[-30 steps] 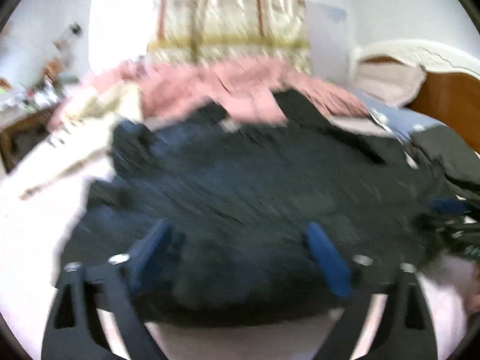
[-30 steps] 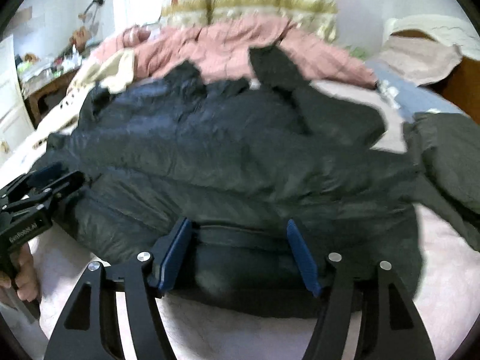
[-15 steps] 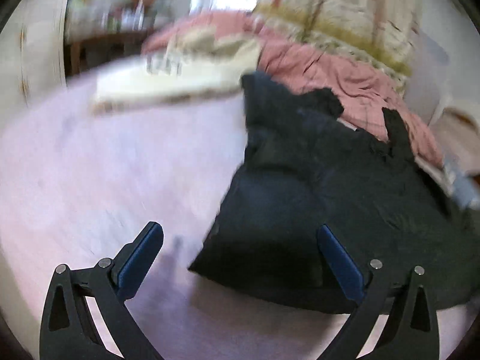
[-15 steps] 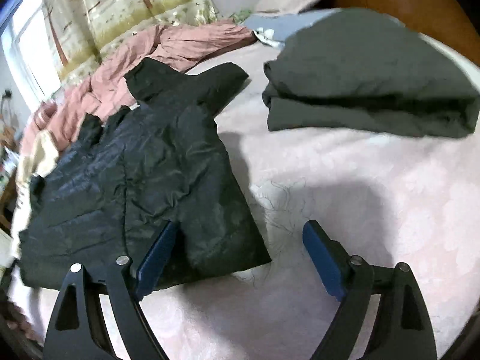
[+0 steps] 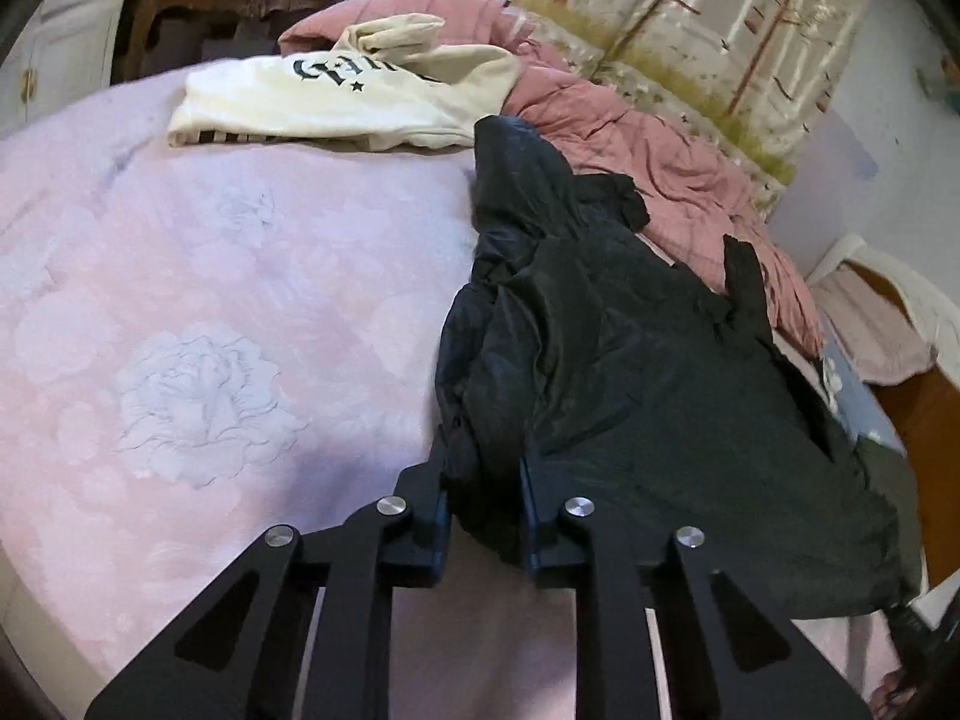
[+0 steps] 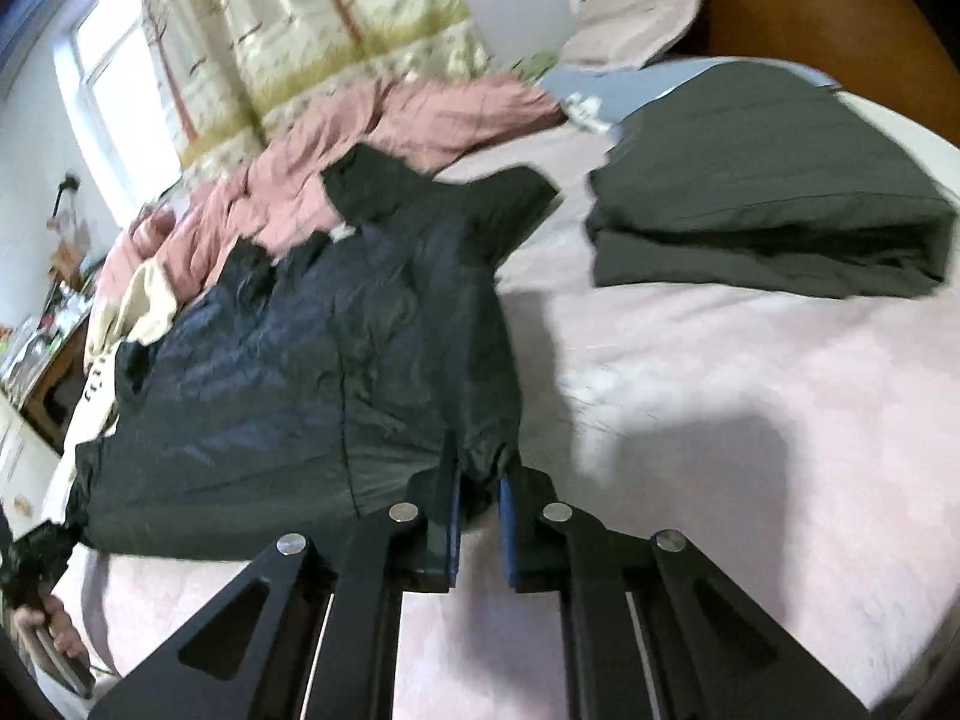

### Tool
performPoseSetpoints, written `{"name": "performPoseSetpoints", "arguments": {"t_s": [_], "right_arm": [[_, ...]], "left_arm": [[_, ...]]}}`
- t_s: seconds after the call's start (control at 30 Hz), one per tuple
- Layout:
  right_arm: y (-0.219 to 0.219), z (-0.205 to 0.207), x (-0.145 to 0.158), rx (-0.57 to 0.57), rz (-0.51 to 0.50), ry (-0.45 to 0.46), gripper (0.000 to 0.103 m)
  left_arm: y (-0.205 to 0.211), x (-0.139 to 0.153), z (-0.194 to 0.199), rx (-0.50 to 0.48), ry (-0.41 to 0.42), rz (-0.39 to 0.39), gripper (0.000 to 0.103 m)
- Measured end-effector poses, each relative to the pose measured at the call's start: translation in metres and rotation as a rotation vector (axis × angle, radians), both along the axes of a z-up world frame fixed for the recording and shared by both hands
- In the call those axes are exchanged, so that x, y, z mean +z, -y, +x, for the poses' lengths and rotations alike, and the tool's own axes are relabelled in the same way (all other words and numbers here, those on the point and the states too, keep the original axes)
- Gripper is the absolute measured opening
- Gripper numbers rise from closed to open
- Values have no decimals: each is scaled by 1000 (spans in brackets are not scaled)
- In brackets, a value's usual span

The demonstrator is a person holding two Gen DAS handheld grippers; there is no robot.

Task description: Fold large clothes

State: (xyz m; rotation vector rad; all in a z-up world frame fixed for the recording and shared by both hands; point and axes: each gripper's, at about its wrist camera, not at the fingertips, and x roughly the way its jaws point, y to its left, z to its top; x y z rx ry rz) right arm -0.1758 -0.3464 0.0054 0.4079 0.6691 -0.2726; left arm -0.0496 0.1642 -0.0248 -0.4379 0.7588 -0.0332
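Left gripper (image 5: 483, 501): matte black, two flat linkage arms per side, triangular cutouts near base. Round silver screws (image 5: 393, 505) at joints, four visible. Fingers (image 5: 435, 519) blocky black, blue pads on inner faces.

Right gripper (image 6: 478, 501): same build. Black arms, triangular cutouts, four silver screws (image 6: 403, 512). Blue pads (image 6: 507, 534) brighter here, thin pale line along inner arm edge.

Person's hand (image 6: 51, 630) at lower left edge of right wrist view, wrapped round black handle; sleeve not visible.
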Motion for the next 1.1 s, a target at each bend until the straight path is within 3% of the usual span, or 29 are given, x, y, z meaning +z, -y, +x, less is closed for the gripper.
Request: {"name": "performPoseSetpoints", "arguments": {"t_s": [0.17, 0.3, 0.43, 0.53, 0.67, 0.9, 1.1], "right_arm": [[-15, -19, 18, -16, -89, 23, 8], [-18, -42, 19, -47, -99, 32, 8], [-42, -35, 8, -44, -277, -51, 8], [-32, -28, -2, -69, -267, -83, 11], [-33, -28, -5, -84, -305, -101, 13], [-35, -40, 7, -68, -309, 15, 13], [-39, -43, 12, -64, -330, 42, 13]], "left_arm": [[-10, 5, -12, 20, 9, -21, 14], [-3, -2, -26, 57, -70, 45, 18], [6, -5, -25, 58, -69, 159, 27], [14, -7, -23, 67, -64, 236, 36], [25, -3, -28, 75, -16, 340, 36], [18, 4, -34, 144, 33, 358, 41], [6, 13, -44, 169, 102, 296, 47]]}}
